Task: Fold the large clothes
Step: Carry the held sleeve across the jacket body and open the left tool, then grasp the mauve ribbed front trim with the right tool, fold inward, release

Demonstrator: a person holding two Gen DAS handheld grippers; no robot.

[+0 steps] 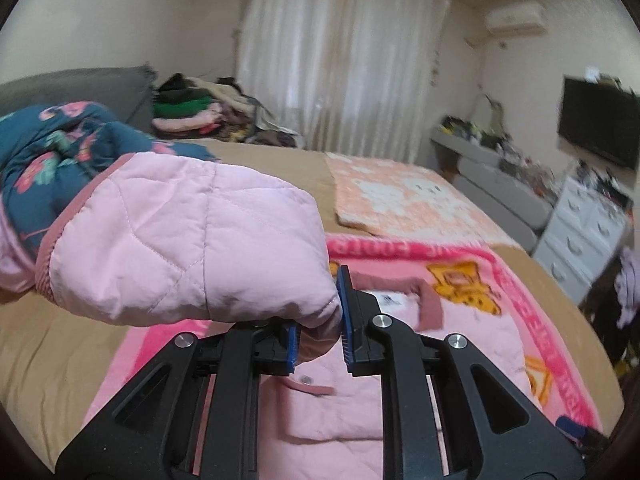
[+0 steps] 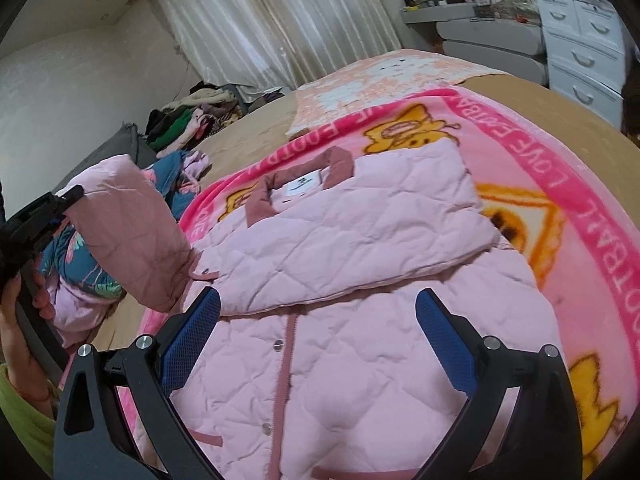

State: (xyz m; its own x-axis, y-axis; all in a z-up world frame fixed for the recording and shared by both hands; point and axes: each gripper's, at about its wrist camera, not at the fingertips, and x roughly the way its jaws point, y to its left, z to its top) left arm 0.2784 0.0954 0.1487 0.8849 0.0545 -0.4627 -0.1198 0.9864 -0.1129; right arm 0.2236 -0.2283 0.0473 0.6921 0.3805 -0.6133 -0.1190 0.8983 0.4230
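Note:
A pink quilted jacket (image 2: 360, 320) lies front up on a pink cartoon blanket (image 2: 560, 184) on the bed. Its right sleeve is folded across the chest. My left gripper (image 1: 320, 332) is shut on the jacket's left sleeve (image 1: 180, 240) and holds it raised above the blanket; this sleeve also shows in the right wrist view (image 2: 132, 232) with the left gripper (image 2: 60, 208) at its end. My right gripper (image 2: 316, 344) is open and empty, hovering over the jacket's lower front with its blue pads (image 2: 192, 340) apart.
A teal floral garment (image 1: 60, 148) lies bunched at the left of the jacket. A peach blanket (image 1: 400, 196) lies further up the tan bed (image 1: 260, 160). A pile of clothes (image 1: 192, 112) sits at the far side. White drawers (image 1: 580, 232) stand to the right.

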